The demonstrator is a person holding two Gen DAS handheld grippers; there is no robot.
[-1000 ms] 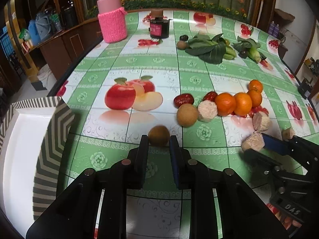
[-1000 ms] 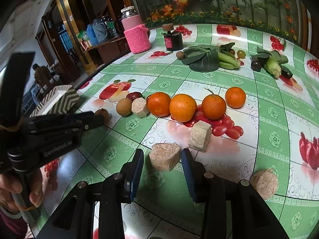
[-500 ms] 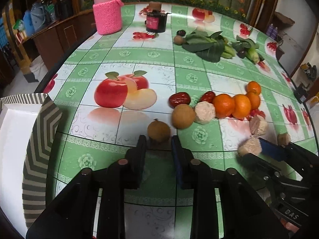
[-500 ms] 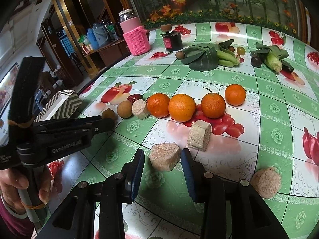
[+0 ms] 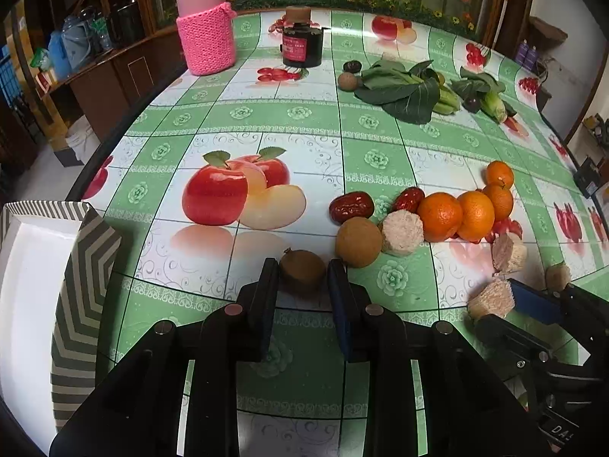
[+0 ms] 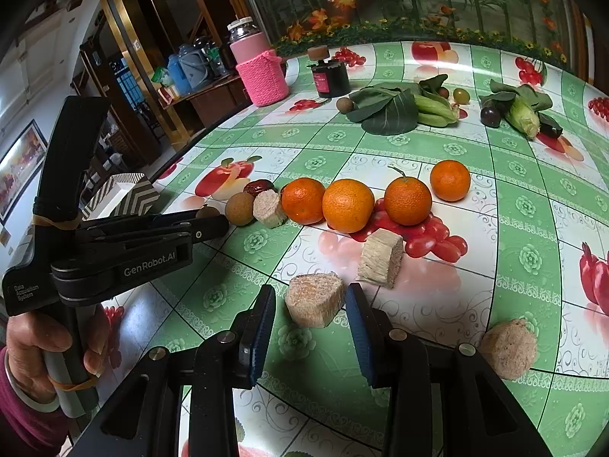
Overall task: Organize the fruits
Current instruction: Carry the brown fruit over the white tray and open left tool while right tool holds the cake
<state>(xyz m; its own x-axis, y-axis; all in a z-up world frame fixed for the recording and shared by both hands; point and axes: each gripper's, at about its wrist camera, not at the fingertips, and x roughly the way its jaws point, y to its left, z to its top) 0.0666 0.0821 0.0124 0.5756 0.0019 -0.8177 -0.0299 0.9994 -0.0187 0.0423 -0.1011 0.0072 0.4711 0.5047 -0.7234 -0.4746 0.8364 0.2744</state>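
Observation:
A small brown round fruit [image 5: 302, 275] rests on the tablecloth between the fingertips of my left gripper [image 5: 303, 266], whose jaws stand narrowly open around it with thin gaps on both sides. A bigger brown fruit [image 5: 358, 242], two red dates [image 5: 351, 206], a tan fibrous chunk [image 5: 402, 227] and several oranges [image 5: 439, 216] lie just beyond. My right gripper [image 6: 310, 293] is open astride another tan chunk [image 6: 314, 299] that sits on the table, not pressed. More tan chunks [image 6: 380, 258] lie near it.
A striped box with a white inside [image 5: 34, 285] stands off the table's left edge. Leafy greens [image 5: 403, 89], corn [image 6: 525, 116], a dark jar [image 5: 302, 43] and a pink knitted bottle [image 5: 207, 30] occupy the far side. A hand [image 6: 34, 346] holds the left gripper.
The left gripper's jaws widened a little and it slid forward, so the small brown fruit now sits between its fingertips. The right gripper stayed around the tan chunk.

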